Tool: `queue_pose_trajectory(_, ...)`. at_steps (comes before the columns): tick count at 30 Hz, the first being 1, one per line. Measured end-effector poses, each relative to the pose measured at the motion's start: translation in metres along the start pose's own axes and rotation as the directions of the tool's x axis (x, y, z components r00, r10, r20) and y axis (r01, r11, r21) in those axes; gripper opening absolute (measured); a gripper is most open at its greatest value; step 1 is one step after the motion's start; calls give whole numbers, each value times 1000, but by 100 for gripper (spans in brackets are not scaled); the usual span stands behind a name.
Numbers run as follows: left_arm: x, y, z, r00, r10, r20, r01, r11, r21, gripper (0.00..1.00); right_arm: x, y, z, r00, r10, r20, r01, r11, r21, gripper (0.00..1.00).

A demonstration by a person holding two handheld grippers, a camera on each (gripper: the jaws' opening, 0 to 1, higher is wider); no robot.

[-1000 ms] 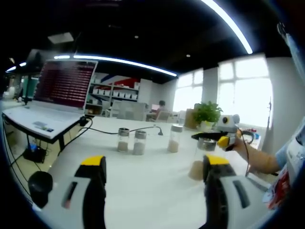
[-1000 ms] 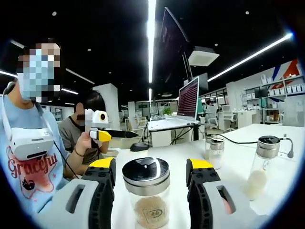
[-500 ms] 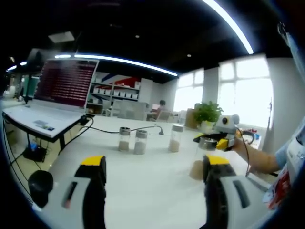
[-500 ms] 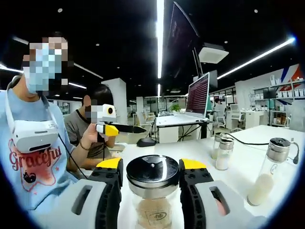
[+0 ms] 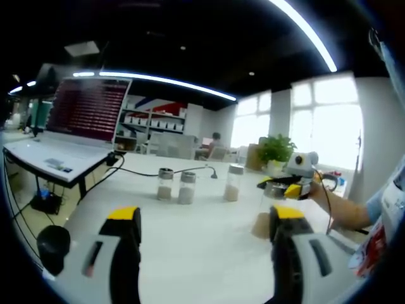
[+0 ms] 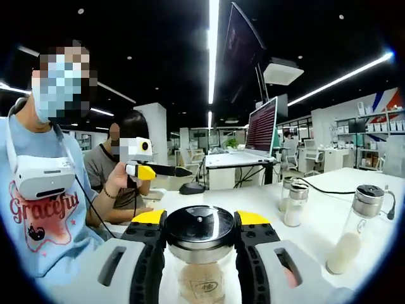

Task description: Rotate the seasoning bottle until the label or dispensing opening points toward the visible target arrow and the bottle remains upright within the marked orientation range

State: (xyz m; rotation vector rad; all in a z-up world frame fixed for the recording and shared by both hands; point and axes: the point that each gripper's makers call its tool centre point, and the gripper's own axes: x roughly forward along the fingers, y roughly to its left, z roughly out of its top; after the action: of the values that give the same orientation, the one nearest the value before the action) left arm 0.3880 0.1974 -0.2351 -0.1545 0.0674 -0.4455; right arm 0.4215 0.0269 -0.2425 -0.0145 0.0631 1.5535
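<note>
The seasoning bottle [image 6: 200,253] stands upright on the white table [image 6: 310,231], clear glass with a shiny black lid, tan powder and a small label low on its front. The right gripper [image 6: 200,221] has its 2 jaws clamped against the lid. The left gripper [image 5: 202,218] hangs with jaws apart, holding nothing.
</note>
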Motion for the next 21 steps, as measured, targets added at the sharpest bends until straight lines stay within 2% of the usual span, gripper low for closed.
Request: queue_pose_trajectory(21, 0, 1, -3, 1000, 3, -7, -3, 1000, -10, 88, 1, -4, -1, 998, -65, -16, 65, 998, -3, 42)
